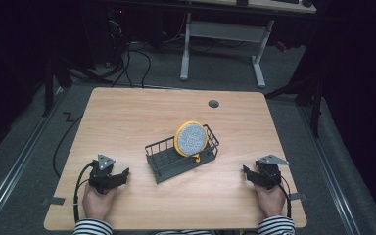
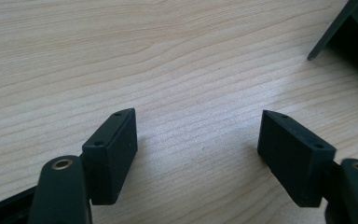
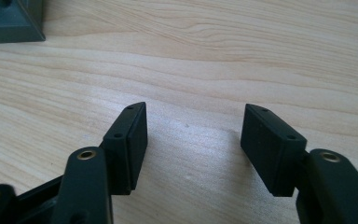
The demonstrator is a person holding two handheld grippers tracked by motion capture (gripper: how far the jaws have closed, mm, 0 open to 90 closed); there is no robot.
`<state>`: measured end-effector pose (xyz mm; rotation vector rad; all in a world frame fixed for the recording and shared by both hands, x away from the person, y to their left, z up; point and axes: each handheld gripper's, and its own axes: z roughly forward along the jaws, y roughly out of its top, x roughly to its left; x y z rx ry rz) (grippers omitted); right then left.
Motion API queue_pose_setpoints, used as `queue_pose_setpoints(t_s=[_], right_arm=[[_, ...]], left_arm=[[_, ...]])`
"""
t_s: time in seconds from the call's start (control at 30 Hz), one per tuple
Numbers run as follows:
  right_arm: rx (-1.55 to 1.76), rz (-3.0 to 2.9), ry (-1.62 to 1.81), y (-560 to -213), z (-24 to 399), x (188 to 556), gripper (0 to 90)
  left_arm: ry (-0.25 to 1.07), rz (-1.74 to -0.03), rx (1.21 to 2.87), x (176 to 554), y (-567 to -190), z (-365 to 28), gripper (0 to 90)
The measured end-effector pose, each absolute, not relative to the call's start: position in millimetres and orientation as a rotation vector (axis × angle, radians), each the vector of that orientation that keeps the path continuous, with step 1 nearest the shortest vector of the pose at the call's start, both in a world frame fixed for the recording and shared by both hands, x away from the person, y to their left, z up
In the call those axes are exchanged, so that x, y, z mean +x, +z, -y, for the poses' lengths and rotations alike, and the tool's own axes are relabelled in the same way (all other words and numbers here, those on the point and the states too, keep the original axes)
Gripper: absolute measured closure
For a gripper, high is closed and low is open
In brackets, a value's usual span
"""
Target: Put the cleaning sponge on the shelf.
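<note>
Resting: both claws low on the desk (image 1: 127, 112), either side of the wire basket, nothing held.
Left claw (image 1: 119, 178): jaws apart, bare wood between the pads; left of the wire basket, near its front-left corner, not touching it.
Left claw, own view (image 2: 198, 149): only desk grain in the gap; dark base corner of the basket (image 2: 349, 28) at upper right.
Right claw (image 1: 249, 175): jaws apart and empty; right of the basket, a little farther off than the left.
Right claw, own view (image 3: 193, 140): nothing between the pads; basket base corner (image 3: 9, 21) at upper left.
Wire basket (image 1: 162, 157): dark, rectangular, at mid-desk, set at a slant.
Round yellow-rimmed disc (image 1: 191, 138): speckled grey face, standing on edge in the basket's far right end, leaning on the wire wall.
Risk, tipping: likely toppling or rolling of the disc if the basket is nudged.
Risk, grip: thin rim, probable slipping from a pinch placed off-centre.
Risk, snagging: possible catching of a jaw on the wires when reaching in.
</note>
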<state>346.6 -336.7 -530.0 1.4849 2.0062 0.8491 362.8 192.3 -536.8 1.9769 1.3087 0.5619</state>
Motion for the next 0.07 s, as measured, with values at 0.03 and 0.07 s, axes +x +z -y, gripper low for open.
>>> queue_pose_setpoints(t_s=[0.03,0.07], right_arm=[[1.497,-2.005,0.852,-530.0,337.3,346.9,40.1],[1.5,-2.003,0.851,-530.0,337.2,346.9,39.7]], left_arm=[[0.562,-1.31,1.976,362.6,-536.8,-192.5,29.1],[0.562,-1.31,1.976,362.5,-536.8,-192.6,29.1]])
